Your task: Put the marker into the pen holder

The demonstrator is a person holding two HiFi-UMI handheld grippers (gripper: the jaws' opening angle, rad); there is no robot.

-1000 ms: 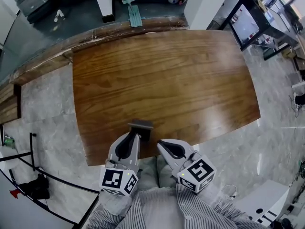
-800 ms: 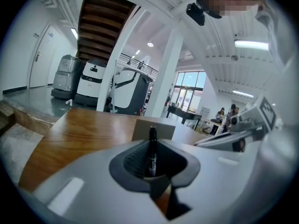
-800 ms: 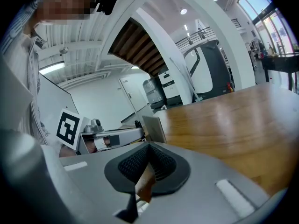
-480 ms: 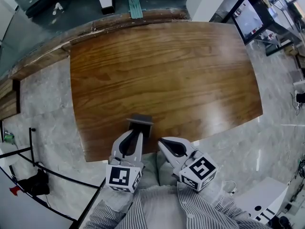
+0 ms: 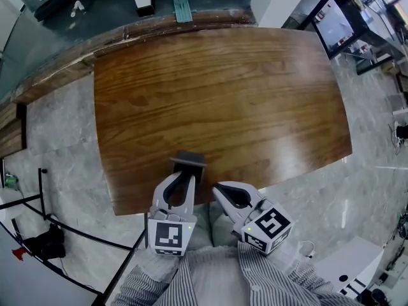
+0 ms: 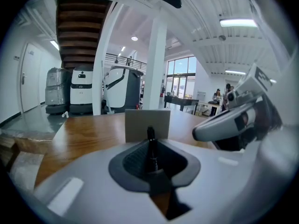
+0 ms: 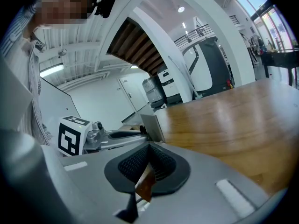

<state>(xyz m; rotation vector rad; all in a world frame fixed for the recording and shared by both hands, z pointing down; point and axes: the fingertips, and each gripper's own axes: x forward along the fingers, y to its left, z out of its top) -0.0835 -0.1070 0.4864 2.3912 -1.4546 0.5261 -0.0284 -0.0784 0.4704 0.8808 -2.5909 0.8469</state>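
One wide wooden table (image 5: 242, 94) fills the head view, bare but for a grey pen holder (image 5: 188, 160) standing near its front edge, just ahead of the person's two grippers.

The left gripper (image 5: 186, 178) points at the holder's near wall. Its jaws stand narrowly apart and are opening, with a black marker (image 6: 151, 146) between the pads and still seemingly touched on both sides. The right gripper (image 5: 220, 189) rests just beside it at the table's edge, its jaws drawn together on nothing.

The holder looks like a small, light, straight-walled box that a careless nudge could likely shift. The head view shows only its dark top, and the left gripper view only its blank front wall, so what it contains cannot be told.

The marker stands nearly upright in the left gripper view, its upper end rising in front of the holder's wall and not visibly inside. It appears slim, rigid and light, probably smooth plastic that could slip or swing in a loose pinch. Mid-barrel seems the sound place to hold it, and it is held about there.
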